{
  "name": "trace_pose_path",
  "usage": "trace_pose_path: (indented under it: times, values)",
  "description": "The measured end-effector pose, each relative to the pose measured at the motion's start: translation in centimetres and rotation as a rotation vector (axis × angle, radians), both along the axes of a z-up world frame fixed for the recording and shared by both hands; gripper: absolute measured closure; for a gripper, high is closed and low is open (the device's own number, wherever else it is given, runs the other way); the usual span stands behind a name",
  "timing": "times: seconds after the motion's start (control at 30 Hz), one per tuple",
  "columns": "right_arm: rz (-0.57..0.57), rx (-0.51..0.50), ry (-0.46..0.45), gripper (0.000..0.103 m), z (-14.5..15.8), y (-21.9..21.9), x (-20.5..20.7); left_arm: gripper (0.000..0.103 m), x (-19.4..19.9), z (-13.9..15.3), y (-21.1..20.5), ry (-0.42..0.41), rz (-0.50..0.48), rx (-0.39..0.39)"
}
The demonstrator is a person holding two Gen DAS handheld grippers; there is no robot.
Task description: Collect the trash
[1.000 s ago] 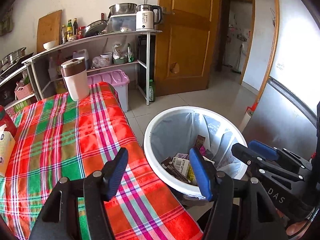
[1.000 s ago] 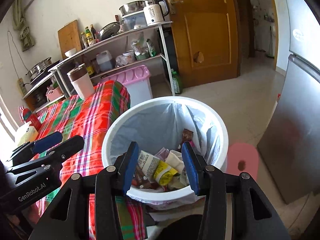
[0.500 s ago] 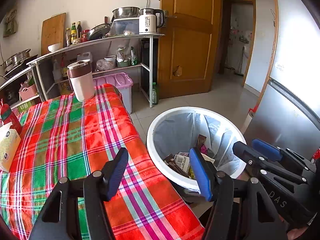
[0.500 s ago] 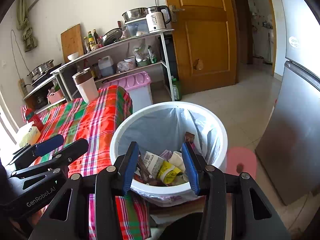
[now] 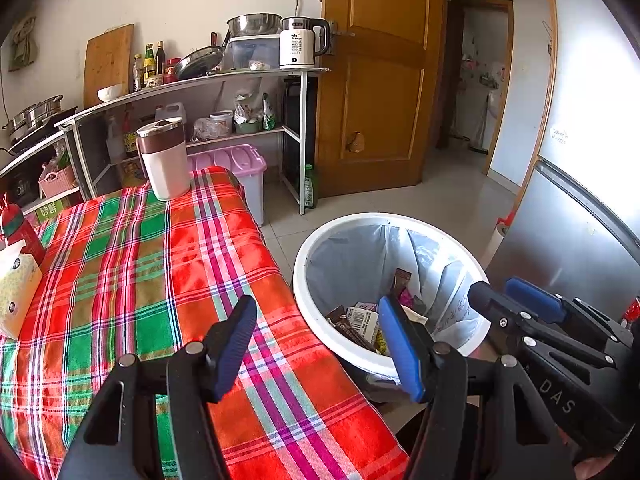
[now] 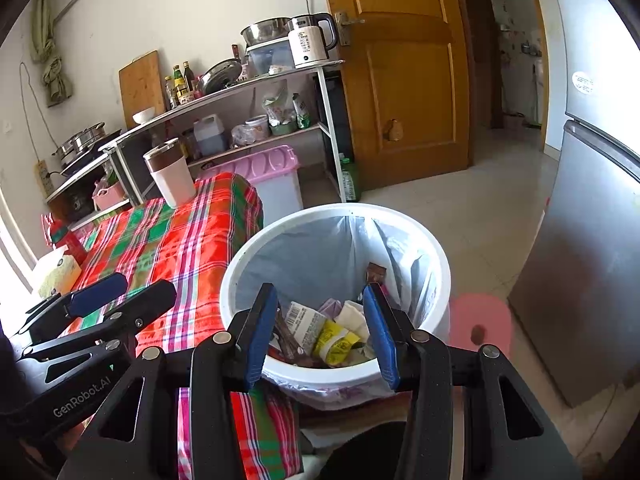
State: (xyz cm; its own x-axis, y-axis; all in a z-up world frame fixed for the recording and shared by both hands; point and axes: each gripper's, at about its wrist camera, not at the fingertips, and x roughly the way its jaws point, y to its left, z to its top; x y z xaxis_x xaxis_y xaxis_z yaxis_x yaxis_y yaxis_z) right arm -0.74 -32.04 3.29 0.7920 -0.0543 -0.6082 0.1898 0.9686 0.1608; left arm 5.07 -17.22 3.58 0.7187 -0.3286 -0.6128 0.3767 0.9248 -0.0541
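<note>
Fingers (image 6: 260, 330) on both my grippers spread empty; the bin (image 6: 240, 264) with wrappers (image 6: 332, 338) lies nearest my right gripper (image 6: 320, 332), beside the desk (image 5: 120, 280).

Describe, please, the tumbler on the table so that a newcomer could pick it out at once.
Start at the table with the red and green plaid cloth and look to its far end, near the metal kitchen shelves. There stands a tall white tumbler with a brown band and silver lid, upright. It is the only cup-shaped item on the cloth, well apart from the yellow tissue box.
</note>
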Motion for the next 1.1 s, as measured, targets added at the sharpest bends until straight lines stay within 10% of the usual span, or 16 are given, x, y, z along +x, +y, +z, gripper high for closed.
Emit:
trace_pose_path:
  times: [1.1]
  values:
    - [-0.003,0.006,0.001,0.057,-0.14,0.08,-0.30,0.037,-0.08,-0.07,-0.09,0.008,0.003,-0.002]
